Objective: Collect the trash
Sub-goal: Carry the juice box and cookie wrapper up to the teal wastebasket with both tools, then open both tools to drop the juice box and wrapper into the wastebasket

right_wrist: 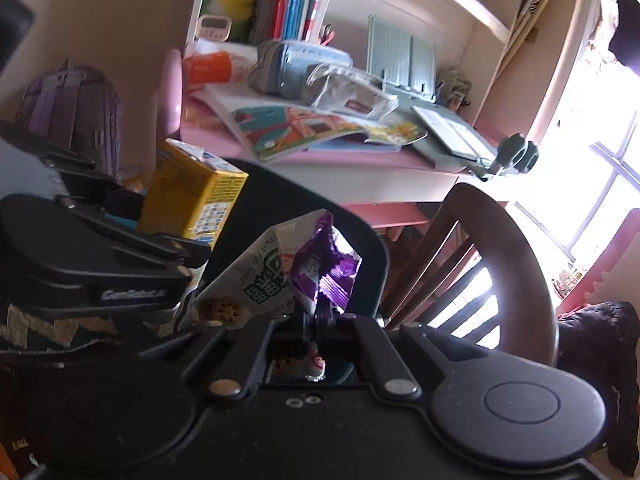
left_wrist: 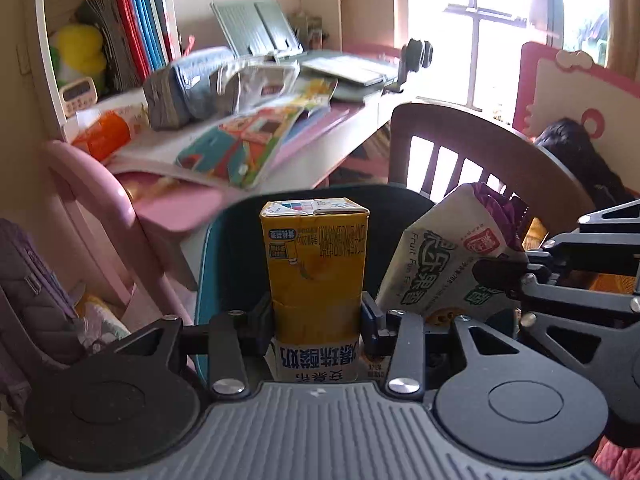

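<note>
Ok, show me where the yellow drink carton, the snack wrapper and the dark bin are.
yellow drink carton [left_wrist: 316, 264]: left wrist view, on its front face above the fingers.
snack wrapper [right_wrist: 256, 284]: right wrist view, on its white printed side.
dark bin [right_wrist: 360, 236]: right wrist view, on its far rim.
</note>
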A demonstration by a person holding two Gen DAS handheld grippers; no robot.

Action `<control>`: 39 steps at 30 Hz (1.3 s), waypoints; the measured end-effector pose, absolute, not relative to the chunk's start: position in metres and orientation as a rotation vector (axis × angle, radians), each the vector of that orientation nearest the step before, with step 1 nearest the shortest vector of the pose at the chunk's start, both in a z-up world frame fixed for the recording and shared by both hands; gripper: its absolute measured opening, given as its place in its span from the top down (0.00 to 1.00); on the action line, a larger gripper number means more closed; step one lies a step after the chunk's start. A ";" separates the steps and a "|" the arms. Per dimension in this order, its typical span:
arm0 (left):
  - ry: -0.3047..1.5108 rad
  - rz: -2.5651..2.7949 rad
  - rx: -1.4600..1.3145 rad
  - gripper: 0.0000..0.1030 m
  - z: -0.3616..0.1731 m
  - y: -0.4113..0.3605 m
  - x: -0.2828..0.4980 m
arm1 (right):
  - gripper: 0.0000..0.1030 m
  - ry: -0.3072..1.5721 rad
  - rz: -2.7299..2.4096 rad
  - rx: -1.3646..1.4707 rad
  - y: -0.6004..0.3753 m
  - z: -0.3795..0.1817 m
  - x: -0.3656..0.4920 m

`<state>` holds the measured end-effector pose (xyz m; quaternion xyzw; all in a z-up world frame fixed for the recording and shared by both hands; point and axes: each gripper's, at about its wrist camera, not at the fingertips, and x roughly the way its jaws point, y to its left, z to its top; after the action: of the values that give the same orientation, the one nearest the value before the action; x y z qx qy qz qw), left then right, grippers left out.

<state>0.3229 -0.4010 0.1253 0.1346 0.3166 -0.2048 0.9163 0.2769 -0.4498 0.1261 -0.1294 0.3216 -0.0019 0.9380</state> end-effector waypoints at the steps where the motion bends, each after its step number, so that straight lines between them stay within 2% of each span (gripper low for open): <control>1: 0.667 -0.423 0.278 0.60 0.121 -0.401 0.326 | 0.96 0.668 0.003 -0.268 -0.449 0.123 0.277; 7: 0.718 -0.415 0.307 0.60 0.106 -0.405 0.340 | 0.86 0.713 0.040 -0.272 -0.451 0.110 0.282; 10: 0.738 -0.423 0.319 0.59 0.102 -0.405 0.340 | 0.84 0.735 0.054 -0.251 -0.453 0.107 0.282; 15: 0.748 -0.426 0.343 0.59 0.098 -0.407 0.339 | 0.71 0.743 0.056 -0.230 -0.454 0.104 0.281; 16: 0.743 -0.424 0.347 0.56 0.098 -0.407 0.338 | 0.65 0.743 0.057 -0.229 -0.453 0.104 0.280; 19: 0.706 -0.415 0.358 0.36 0.102 -0.407 0.332 | 0.63 0.737 0.052 -0.234 -0.452 0.103 0.278; 20: 0.695 -0.416 0.360 0.33 0.104 -0.407 0.330 | 0.61 0.736 0.047 -0.233 -0.452 0.104 0.277; 23: 0.681 -0.419 0.362 0.33 0.110 -0.406 0.325 | 0.59 0.720 0.039 -0.221 -0.453 0.109 0.271; 26: 0.677 -0.410 0.351 0.32 0.115 -0.401 0.321 | 0.51 0.693 0.029 -0.213 -0.453 0.117 0.263; 29: 0.669 -0.399 0.337 0.27 0.122 -0.393 0.314 | 0.50 0.671 0.033 -0.194 -0.454 0.125 0.252; 39: 0.641 -0.394 0.288 0.27 0.144 -0.350 0.278 | 0.46 0.601 0.083 -0.134 -0.434 0.153 0.213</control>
<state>0.2782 -0.3499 0.1438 0.1403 0.3119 -0.1916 0.9199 0.2128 -0.4345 0.1528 -0.0661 0.2958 0.0408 0.9521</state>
